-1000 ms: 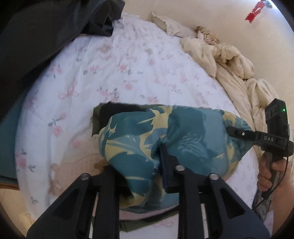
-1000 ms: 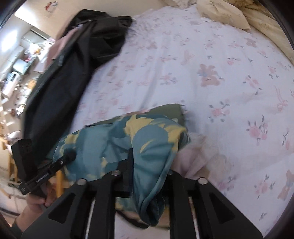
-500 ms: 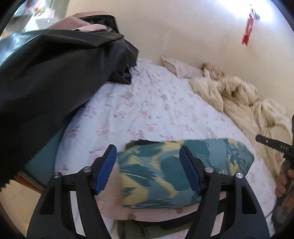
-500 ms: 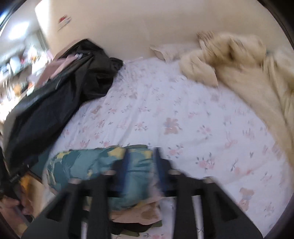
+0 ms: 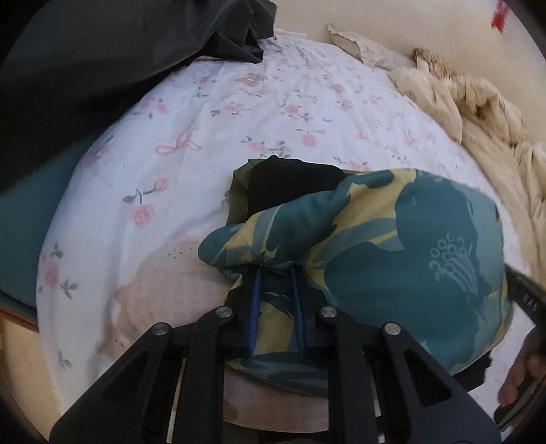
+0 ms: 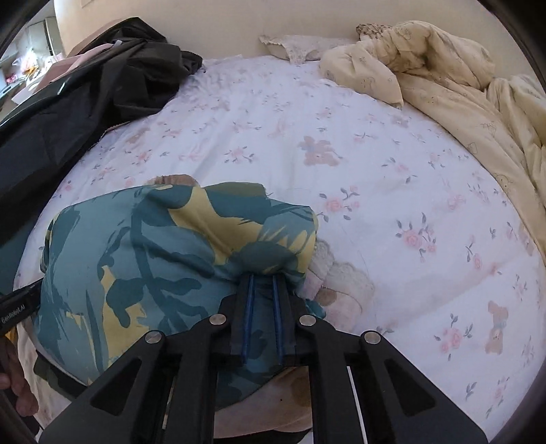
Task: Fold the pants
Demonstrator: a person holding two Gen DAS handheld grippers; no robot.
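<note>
Counted one pair of pants (image 5: 409, 256), teal with a yellow leaf print, bunched on top of a small stack at the near edge of the bed (image 5: 204, 136). Found it gripped in two places, by the left gripper (image 5: 276, 269) near its left end and by the right gripper (image 6: 262, 276) near its right end.

Counted two blue-padded fingers (image 5: 254, 307) on the left gripper, closing, with a fold of the printed cloth pinched between them. Counted two more fingers (image 6: 249, 314) on the right gripper, likewise closing and clamped on a fold of the same cloth.

Made out three other pieces under the pants:
- one black folded piece (image 5: 290, 181), showing at the far side
- one olive piece (image 5: 239, 191), edging out beside the black one
- one pale pink piece (image 5: 177, 290), lowest of the three and spread on the sheet

Noted two hands at the picture edges, one hand (image 5: 522, 375) at the right of the left wrist view and the other hand (image 6: 17, 386) at the left of the right wrist view, each blurred or partly cut off.

Elsewhere on the bed, well apart from the pants, saw:
- one heap of dark garments (image 6: 85, 95) along the left side
- one crumpled cream quilt (image 6: 460, 85) along the right and far side
- one small pale cloth (image 6: 297, 46) by the wall

Spotted one red ornament (image 5: 500, 17) on the wall, cut off by the frame.
</note>
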